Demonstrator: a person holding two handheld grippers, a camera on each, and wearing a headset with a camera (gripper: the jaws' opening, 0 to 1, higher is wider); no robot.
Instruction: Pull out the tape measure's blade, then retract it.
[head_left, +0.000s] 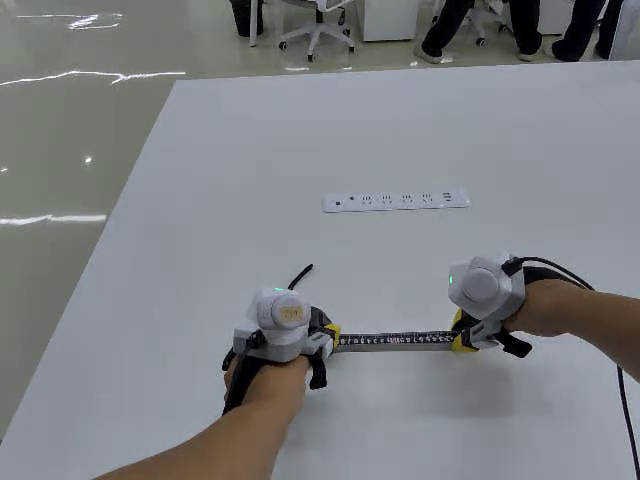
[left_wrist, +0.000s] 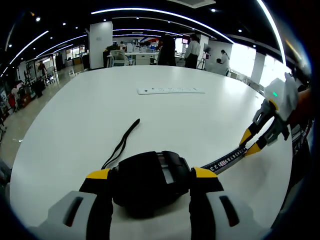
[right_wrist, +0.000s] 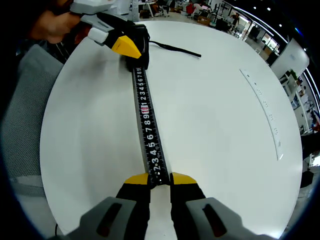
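Our left gripper (left_wrist: 151, 174) clamped the tape measure case (left_wrist: 145, 192) in its jaws. Ahead of the jaws of our right gripper (right_wrist: 160, 179), pinching the blade (right_wrist: 150, 135), we read numerals (right_wrist: 145, 107) the head view blurred.

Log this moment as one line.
left hand-held gripper: shut on black plastic tape measure case | right hand-held gripper: shut on tip of dark numbered flat blade | blade: partly out, stretched between both over white table

L claw (left_wrist: 151, 173) clamps black tape measure (left_wrist: 150, 184) at btm centre; blade (left_wrist: 225, 161) runs right to R claw (left_wrist: 250, 143), which pinches its tip, over white worktop (left_wrist: 75, 115).
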